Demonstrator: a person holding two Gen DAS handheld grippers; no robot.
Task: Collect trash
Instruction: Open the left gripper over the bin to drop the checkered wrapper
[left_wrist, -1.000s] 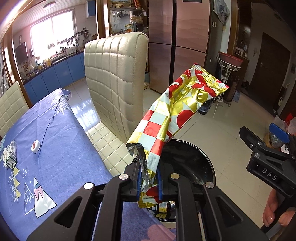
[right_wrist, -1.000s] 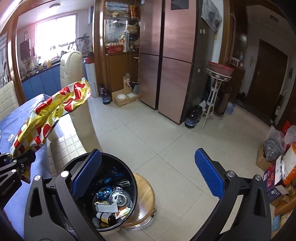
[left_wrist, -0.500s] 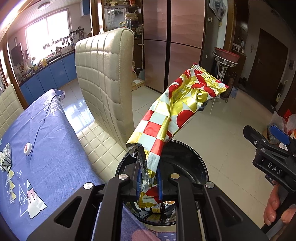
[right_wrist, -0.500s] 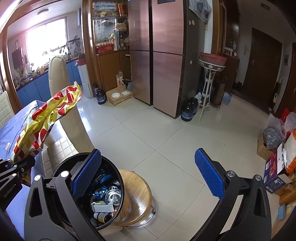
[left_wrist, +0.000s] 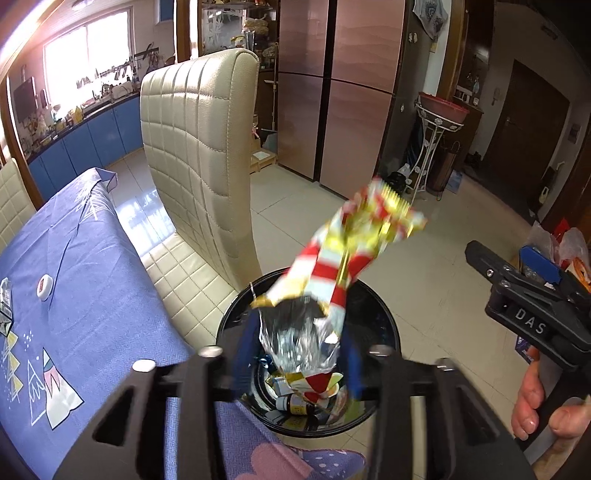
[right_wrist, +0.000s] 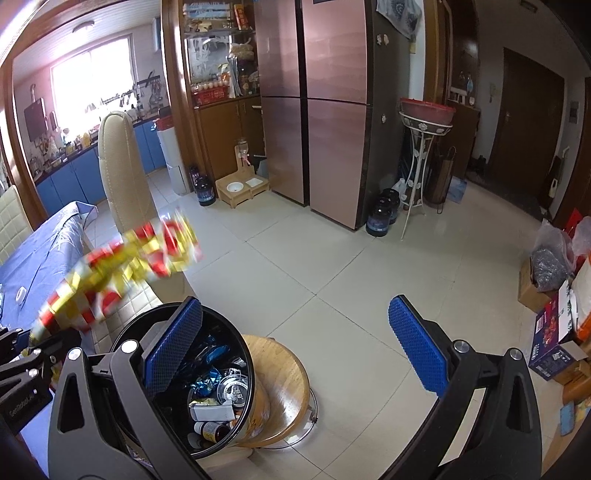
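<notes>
- Left wrist view: your left gripper (left_wrist: 295, 354) has its jaws apart, they've just been opening. The crinkly red, gold and white foil wrapper (left_wrist: 332, 273) sits between them without being pinched, blurred, its silver-lined mouth facing you.
- Straight below is the round black glossy trash bin (left_wrist: 384, 328). Inside you can spot a small brown glass bottle (left_wrist: 295, 405) lying on its side among scraps of packaging.
- The bin sits beside the quilted cream leather chair (left_wrist: 199, 155) and the blue patterned cloth-covered table (left_wrist: 74, 280).
- Your right gripper (left_wrist: 532, 295) shows at the right edge with a hand (left_wrist: 535, 406) on its grip.
- Right wrist view: your right gripper (right_wrist: 295, 347) is wide open, nothing between its blue dimpled pads (right_wrist: 417, 347).
- Here the bin (right_wrist: 243, 373) stands on a round wooden stool (right_wrist: 288, 373). It holds the bottle (right_wrist: 212, 428), shiny blue foil, white paper and a metallic disc.
- The wrapper (right_wrist: 118, 273) is a blur above the bin's left rim.
</notes>
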